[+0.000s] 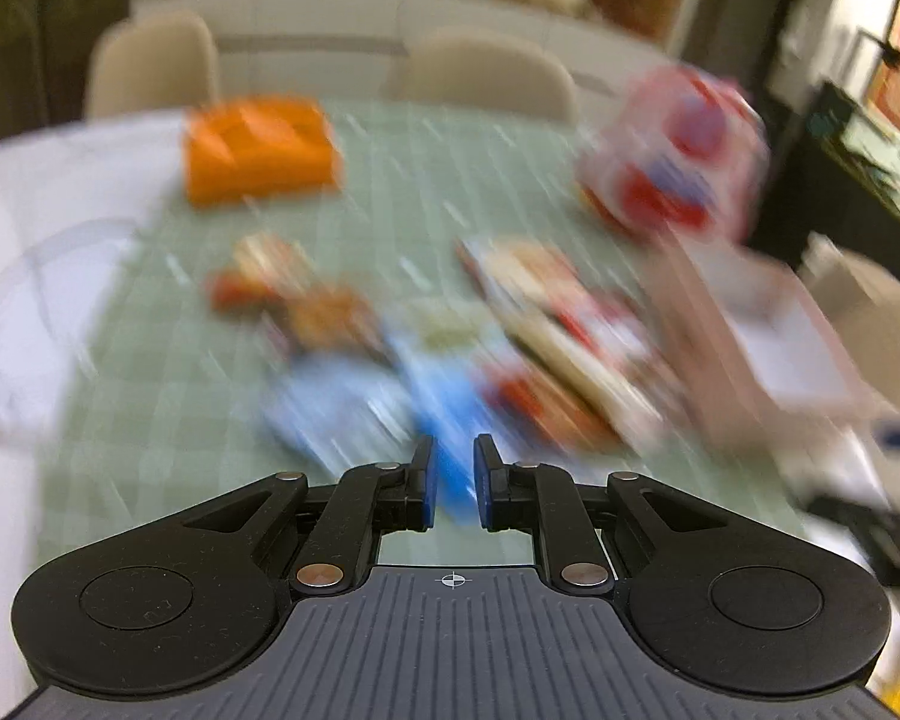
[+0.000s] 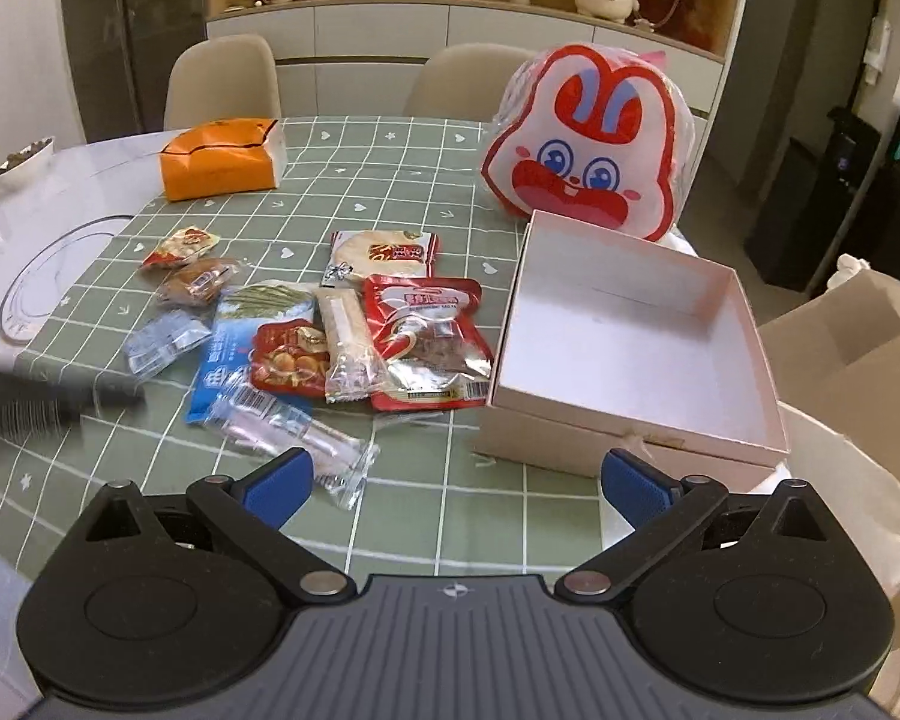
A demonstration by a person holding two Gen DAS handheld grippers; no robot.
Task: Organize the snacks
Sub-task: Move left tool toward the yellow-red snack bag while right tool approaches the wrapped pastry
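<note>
Box [image 2: 630, 336] sits empty, every snack [image 2: 342, 330] loose on the desk [image 2: 390, 168]. Left gripper [image 1: 453, 474] fingers clenched on nothing; right gripper [image 2: 456, 480] fingers spread wide. All sorting remains.

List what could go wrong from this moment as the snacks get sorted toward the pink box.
1. The left tool is shut with nothing gripped, and its view is blurred; it may shove the blue snack packet rather than pick it.
2. The packets overlap: the red nut pouch lies on the blue one, so lifting either could drag its neighbours.
3. The open pink cardboard box sits near the table's edge; a nudge might push it off.
</note>
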